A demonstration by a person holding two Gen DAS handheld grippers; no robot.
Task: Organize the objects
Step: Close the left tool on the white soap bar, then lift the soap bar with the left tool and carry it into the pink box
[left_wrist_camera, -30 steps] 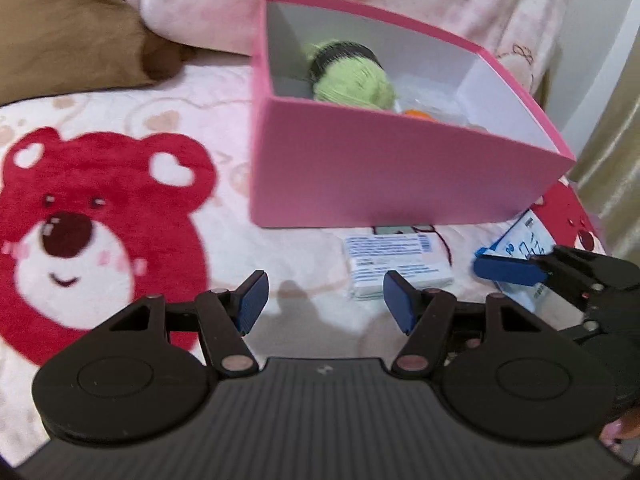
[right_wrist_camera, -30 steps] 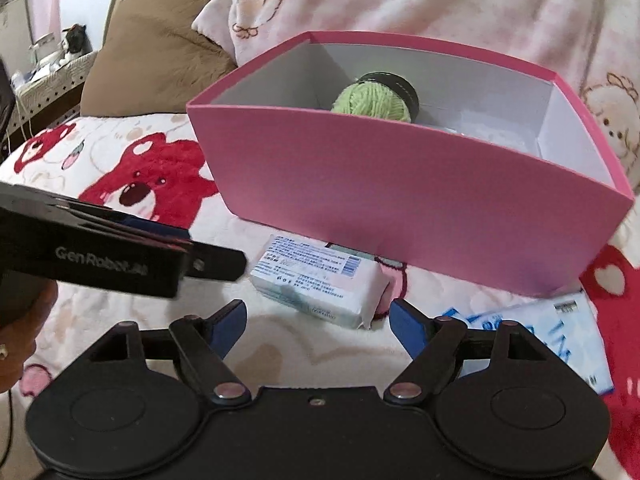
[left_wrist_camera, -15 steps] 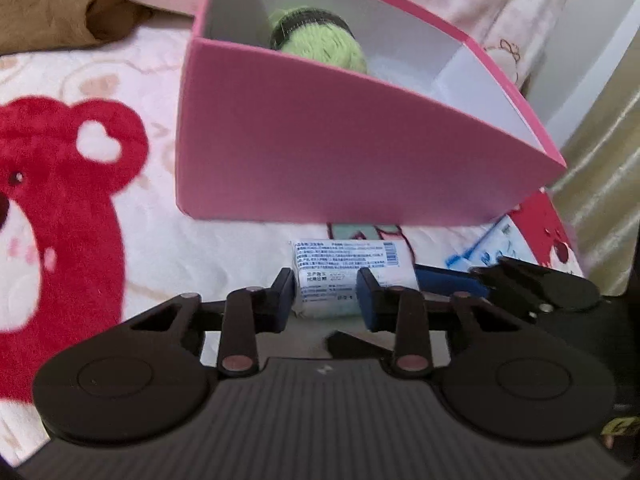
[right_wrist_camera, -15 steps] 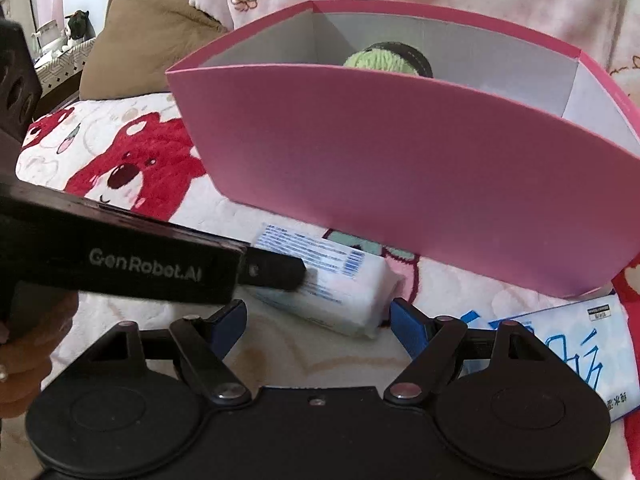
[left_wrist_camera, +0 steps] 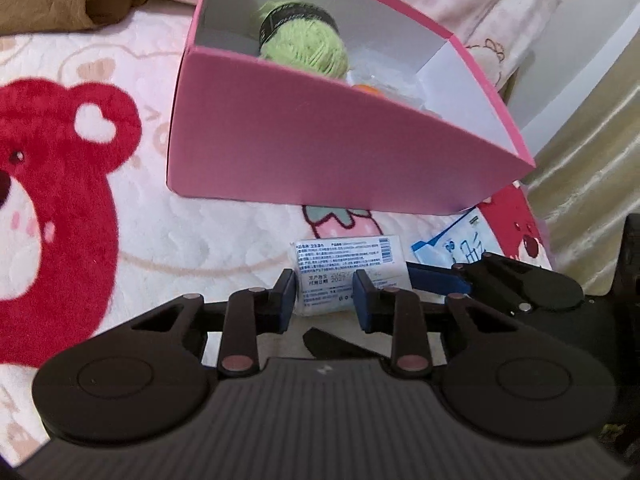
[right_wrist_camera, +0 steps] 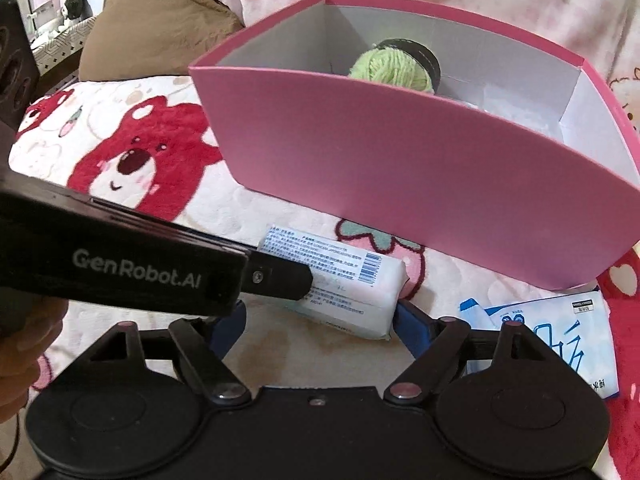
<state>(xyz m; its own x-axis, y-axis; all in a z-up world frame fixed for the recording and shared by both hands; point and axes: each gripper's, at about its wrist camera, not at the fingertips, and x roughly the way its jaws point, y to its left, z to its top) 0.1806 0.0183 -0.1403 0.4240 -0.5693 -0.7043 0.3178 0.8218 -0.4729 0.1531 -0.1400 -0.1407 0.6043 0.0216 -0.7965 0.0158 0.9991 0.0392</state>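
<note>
1. Left wrist view: the left gripper is pointing down at a white rectangular tissue pack with printed blue text, which is lying on the bed's pink fleece blanket with red bear prints, just in front of the open pink cardboard box.
2. Its jaws have just been closing and are now clenching the near end of the tissue pack, the blue pads pressing on either side of it.
3. Inside the box, a light green ball of yarn with a black band is sitting toward the far corner, with some clear plastic wrapping and a bit of orange beside it; what that is cannot be told.
4. Right wrist view: the right gripper is hovering just beside the same pack, its jaws released and spread wide, having just been opening a little; the pack's near corner is lying between them with no pad pressing on it.
5. The left gripper is crossing this view from the left, its fingertip over the pack's top.
6. A flat white-and-blue printed packet is lying on the blanket to the right, near the box's corner.
7. A brown cushion is resting behind the box.
</note>
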